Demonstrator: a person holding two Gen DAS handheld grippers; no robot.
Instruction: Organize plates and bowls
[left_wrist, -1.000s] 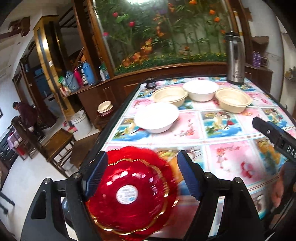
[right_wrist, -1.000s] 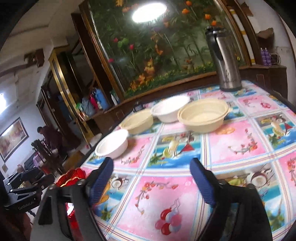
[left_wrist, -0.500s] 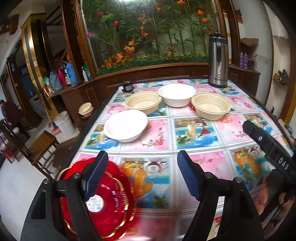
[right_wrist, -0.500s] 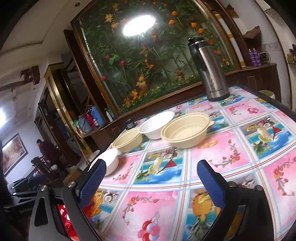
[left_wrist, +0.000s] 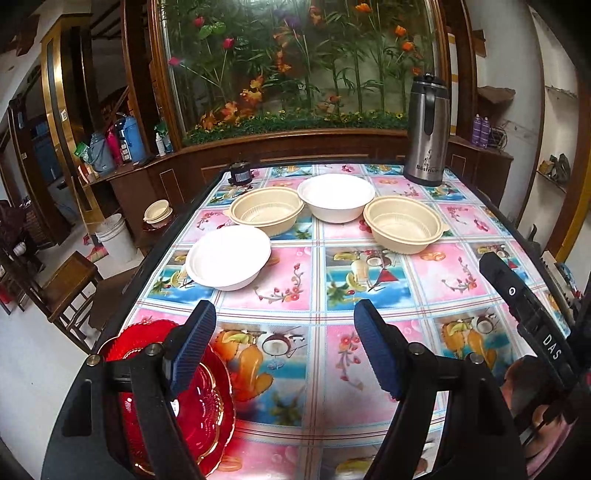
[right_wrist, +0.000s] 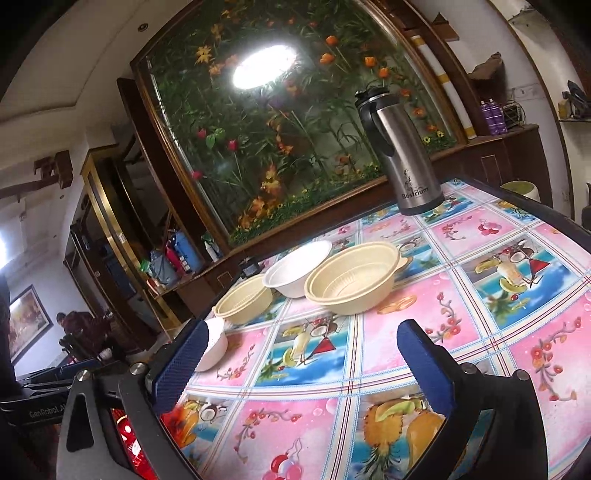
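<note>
Left wrist view: the left tool (left_wrist: 284, 350) hangs released, its blue pads spread wide with nothing between them, above the near part of the surface (left_wrist: 325, 369) covered in a glossy pink-and-blue fruit-print cloth. Just left of and below its left pad lies the red glass scalloped plate with gold trim (left_wrist: 207, 402), close to the surface's near left edge. Ahead of the tool a bare stretch of cloth runs up to the white round bowl (left_wrist: 228, 256), which sits ahead-left near the dark left rim. Farther on stand two beige ribbed plastic bowls (left_wrist: 264, 210) (left_wrist: 404, 229) with a second white bowl (left_wrist: 336, 197) between and slightly behind them. A steel thermos jug (left_wrist: 424, 144) stands at the far right corner.

Right wrist view: the right tool (right_wrist: 299, 362) is likewise released and holds nothing, with open cloth ahead and to its right up to the dark right edge.
</note>
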